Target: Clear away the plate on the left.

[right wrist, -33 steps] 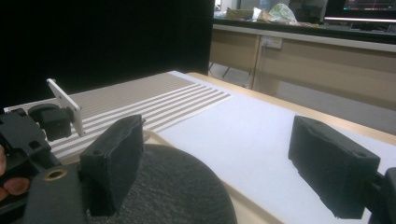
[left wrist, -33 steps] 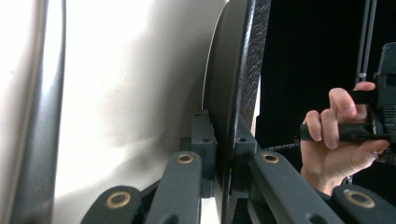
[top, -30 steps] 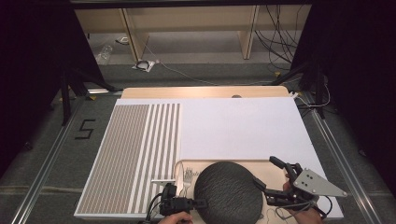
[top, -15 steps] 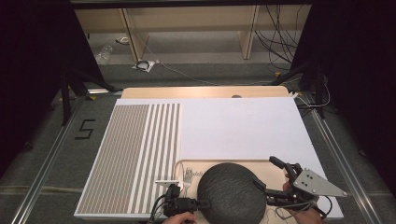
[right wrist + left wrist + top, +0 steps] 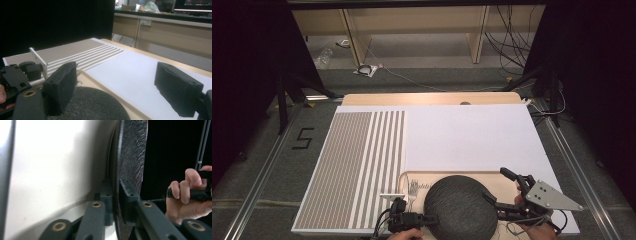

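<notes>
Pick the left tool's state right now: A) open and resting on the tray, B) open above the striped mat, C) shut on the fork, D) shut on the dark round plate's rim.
D: in the left gripper view both jaws of the left tool are pressed against either face of the dark plate at its rim.

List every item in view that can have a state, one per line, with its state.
left gripper: shut on the plate's rim.
right gripper: open, nothing between its jaws.
dark plate: gripped at its left edge, over the tray; lifted or resting, cannot tell.
fork: lying on the tray, left of the plate.
wooden tray: flat on the white mat, mostly covered by the plate.
striped mat: flat on the table.
</notes>
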`<state>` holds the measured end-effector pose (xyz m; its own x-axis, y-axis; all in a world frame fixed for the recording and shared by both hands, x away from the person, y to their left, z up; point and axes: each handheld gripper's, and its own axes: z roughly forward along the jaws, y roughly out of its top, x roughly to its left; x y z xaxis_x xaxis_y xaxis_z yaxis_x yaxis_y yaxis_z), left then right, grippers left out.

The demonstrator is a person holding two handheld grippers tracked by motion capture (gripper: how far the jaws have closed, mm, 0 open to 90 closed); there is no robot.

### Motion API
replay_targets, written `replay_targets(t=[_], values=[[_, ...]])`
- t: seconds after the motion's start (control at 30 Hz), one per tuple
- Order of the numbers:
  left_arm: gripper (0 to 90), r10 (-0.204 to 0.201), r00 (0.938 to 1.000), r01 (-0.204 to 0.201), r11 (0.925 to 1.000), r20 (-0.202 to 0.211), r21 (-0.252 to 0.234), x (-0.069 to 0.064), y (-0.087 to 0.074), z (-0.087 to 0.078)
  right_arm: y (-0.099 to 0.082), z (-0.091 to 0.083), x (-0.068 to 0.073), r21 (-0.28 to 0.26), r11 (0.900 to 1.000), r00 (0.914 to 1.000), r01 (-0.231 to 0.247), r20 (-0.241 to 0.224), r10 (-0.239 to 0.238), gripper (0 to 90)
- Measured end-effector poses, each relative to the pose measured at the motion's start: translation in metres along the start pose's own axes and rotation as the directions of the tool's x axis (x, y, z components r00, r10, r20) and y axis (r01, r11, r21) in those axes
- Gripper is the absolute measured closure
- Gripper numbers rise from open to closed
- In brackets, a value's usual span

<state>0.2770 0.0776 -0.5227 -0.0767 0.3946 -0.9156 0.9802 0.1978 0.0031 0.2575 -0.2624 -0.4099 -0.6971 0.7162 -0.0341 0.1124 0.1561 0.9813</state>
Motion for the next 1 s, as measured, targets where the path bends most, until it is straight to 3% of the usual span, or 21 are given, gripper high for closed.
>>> replay_targets(t=[0.1,0.33,0.4,0.5,0.6,0.8,0.9,1.0], values=[[71.0,0.002,1.0,-0.002,0.9999,-0.002,0.01,-0.001,0.0,0.001,0.0,0.0,0.0,-0.003,1.0,1.0,0.0,0.001,0.0,19.2],[54.5,0.082,0.9958,-0.08,0.9963,-0.041,0.031,-0.013,0.001,-0.002,0.0,-0.001,0.0,-0.006,1.0,1.0,-0.003,0.003,0.003,19.2],[51.3,0.122,0.9905,-0.12,0.9924,-0.064,0.027,-0.016,0.001,-0.005,0.0,-0.001,0.0,-0.006,1.0,1.0,-0.002,0.002,0.002,19.2],[48.1,0.148,0.9853,-0.147,0.9889,-0.085,0.023,-0.02,0.003,-0.008,0.0,-0.001,0.0,-0.007,1.0,1.0,-0.004,0.001,0.004,19.2],[46.6,0.152,0.9841,-0.152,0.9884,-0.092,0.01,-0.021,0.006,-0.011,0.0,-0.001,0.0,-0.008,1.0,1.0,-0.003,0.0,0.003,19.2],[43.0,0.201,0.9714,-0.203,0.9791,-0.126,-0.005,-0.025,0.009,-0.017,0.0,-0.001,0.0,-0.007,1.0,1.0,-0.004,0.001,0.004,19.2],[39.4,0.211,0.9692,-0.215,0.9766,-0.127,-0.015,-0.027,0.01,-0.02,0.0,-0.001,0.0,-0.007,0.9999,1.0,-0.007,0.0,0.007,19.2],[36.5,0.251,0.9579,-0.257,0.9658,-0.139,-0.031,-0.032,0.013,-0.026,0.0,-0.001,0.0,-0.007,1.0,1.0,-0.006,0.0,0.006,19.2]])
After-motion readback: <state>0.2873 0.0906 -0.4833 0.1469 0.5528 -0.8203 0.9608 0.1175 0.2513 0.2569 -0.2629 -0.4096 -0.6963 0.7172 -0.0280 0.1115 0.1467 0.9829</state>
